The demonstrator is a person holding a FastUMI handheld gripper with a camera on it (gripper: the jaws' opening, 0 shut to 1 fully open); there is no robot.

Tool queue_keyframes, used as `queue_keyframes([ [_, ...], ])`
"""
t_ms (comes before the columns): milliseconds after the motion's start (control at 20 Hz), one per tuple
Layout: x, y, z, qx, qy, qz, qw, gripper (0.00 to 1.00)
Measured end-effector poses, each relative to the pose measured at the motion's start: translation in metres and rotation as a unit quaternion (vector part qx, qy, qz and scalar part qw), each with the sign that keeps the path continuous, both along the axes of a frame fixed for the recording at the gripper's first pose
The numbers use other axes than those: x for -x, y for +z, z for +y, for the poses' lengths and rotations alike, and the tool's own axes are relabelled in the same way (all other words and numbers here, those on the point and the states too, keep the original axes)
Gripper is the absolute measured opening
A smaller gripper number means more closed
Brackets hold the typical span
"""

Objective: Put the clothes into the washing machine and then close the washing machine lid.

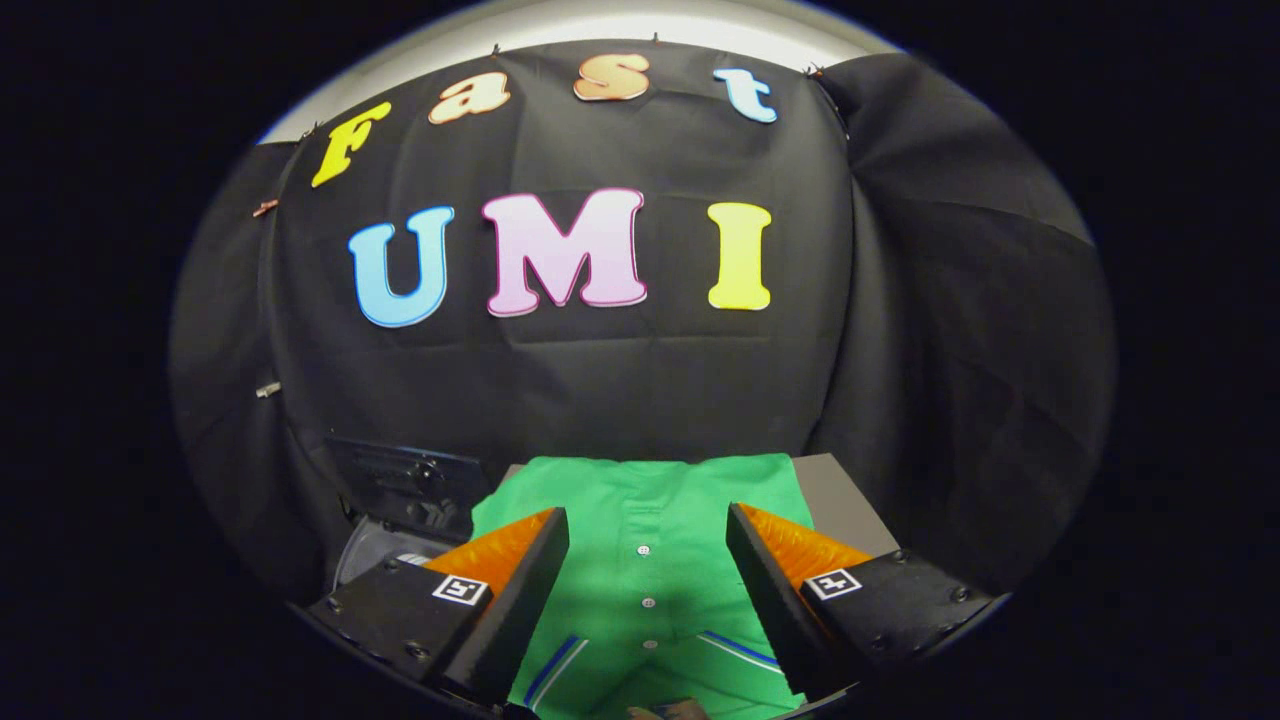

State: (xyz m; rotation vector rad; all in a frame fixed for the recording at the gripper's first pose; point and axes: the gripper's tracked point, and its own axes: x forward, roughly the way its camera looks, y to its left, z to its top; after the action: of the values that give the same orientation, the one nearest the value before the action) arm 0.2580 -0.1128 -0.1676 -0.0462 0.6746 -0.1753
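Note:
A green button-front shirt (650, 520) with blue and white stripes lies flat on a grey surface (840, 500), below and between my fingers. My gripper (648, 525) is open, its two fingers spread wide above the shirt, touching nothing. To the left, beyond the left finger, part of the washing machine (405, 490) shows: a dark control panel with a knob and a pale curved rim below it. Whether its lid is up I cannot tell.
The black cloth wall hangs close behind the shirt and the machine. The grey surface runs out to the right of the shirt, ending at an edge near the right finger.

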Motion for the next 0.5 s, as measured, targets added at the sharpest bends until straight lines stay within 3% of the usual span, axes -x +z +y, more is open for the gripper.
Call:
queue_keyframes([
  [500,-0.006,-0.079,-0.015,-0.003,-0.011,0.142,0.990,0.99],
])
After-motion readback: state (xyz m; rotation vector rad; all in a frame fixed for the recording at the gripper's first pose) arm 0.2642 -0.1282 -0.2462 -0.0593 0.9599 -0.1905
